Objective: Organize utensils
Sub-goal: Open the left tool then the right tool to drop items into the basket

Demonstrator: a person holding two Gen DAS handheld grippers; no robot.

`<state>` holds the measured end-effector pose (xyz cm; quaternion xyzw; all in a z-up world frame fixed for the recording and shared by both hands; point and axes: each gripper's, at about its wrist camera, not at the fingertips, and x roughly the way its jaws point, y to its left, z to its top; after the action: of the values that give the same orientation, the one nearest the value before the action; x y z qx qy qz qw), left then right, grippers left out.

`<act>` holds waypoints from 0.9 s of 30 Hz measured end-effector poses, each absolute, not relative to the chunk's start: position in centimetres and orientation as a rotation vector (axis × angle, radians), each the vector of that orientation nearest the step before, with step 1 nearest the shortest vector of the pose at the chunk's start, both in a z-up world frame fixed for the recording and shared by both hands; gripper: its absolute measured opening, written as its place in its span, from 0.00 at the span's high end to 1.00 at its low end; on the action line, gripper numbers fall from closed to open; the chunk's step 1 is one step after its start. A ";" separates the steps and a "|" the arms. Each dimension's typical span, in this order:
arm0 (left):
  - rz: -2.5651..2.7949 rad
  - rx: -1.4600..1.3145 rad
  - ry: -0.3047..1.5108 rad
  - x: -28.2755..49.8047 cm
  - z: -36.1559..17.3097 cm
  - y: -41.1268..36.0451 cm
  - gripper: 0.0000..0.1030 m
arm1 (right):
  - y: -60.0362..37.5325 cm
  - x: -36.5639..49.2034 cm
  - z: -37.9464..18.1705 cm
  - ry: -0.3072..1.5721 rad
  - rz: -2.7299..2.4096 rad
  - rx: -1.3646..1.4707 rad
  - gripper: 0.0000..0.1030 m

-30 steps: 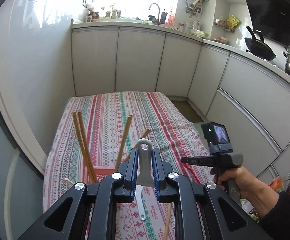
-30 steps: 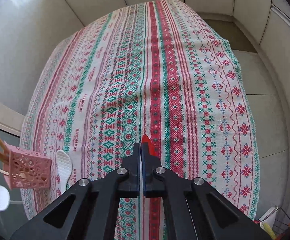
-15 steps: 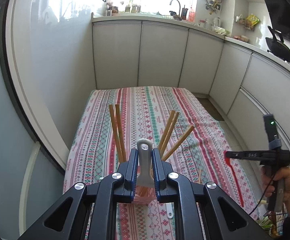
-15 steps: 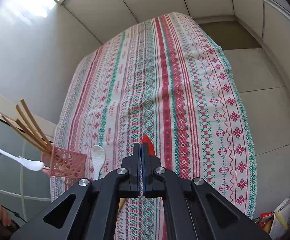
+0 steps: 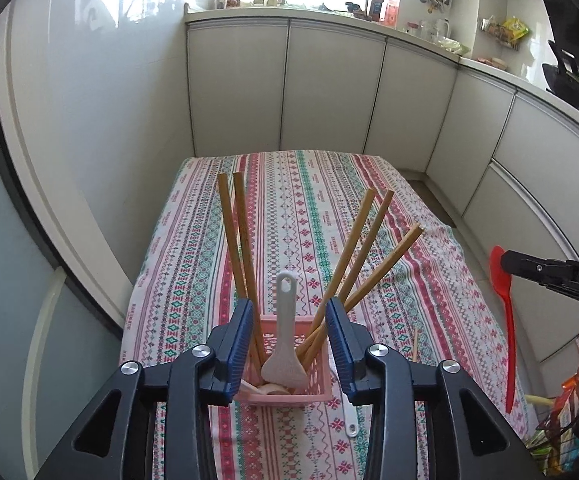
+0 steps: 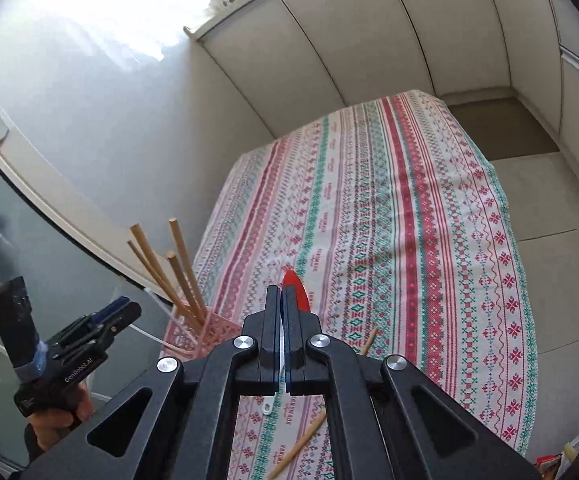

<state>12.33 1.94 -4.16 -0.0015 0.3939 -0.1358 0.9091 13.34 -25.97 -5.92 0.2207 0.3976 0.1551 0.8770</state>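
Left wrist view takes in the table under its striped tablecloth point(image 5: 289, 208), long and narrow, with a pale wall running along its left edge and open floor off its right edge and far end. On the near left part of the cloth stands the pink basket point(image 5: 313, 384), close to the wall-side edge, with five wooden chopsticks point(image 5: 245, 248) fanned upward out of it: two lean away to the left, three splay to the right. The left gripper point(image 5: 289, 336) hangs directly above the basket, pointing steeply down; its jaws have just been opening, and they now stand apart with the white rice paddle point(image 5: 283, 344) between them, untouched by either pad, blade down in the basket and handle upright. That piece looks delivered. The right gripper point(image 6: 281, 300) is fully closed on the red spatula point(image 5: 503, 320), which in the left view hangs nearly vertical off the table's right side, blade up, handle pointing down. The basket lies to the left of that gripper and lower, so the likely next step is a leftward carry and a lowering along the spatula's long axis. The right-splayed chopsticks lean across that path and the left gripper occupies the space over the opening, so the room is tight until it clears. Still on the cloth by the near edge are a small white spoon point(image 5: 349, 416) just right of the basket and loose chopsticks point(image 6: 301, 440), nearer the right hand.
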 end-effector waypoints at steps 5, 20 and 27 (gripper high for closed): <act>-0.245 -0.026 0.802 10.8 -2.5 3.4 0.55 | -23.1 12.4 -3.1 0.715 0.435 0.470 1.00; -0.153 -0.089 0.817 9.3 -4.0 8.8 0.43 | -10.6 14.7 -2.6 0.414 0.647 0.476 1.00; -0.155 -0.094 0.870 10.5 -5.3 9.2 0.43 | -7.2 17.5 -4.6 0.354 0.668 0.423 1.00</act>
<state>10.46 9.25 -5.26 -0.0455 0.4207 -0.0748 0.9030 17.45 -7.16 -4.57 0.2050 0.1716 0.3234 0.9077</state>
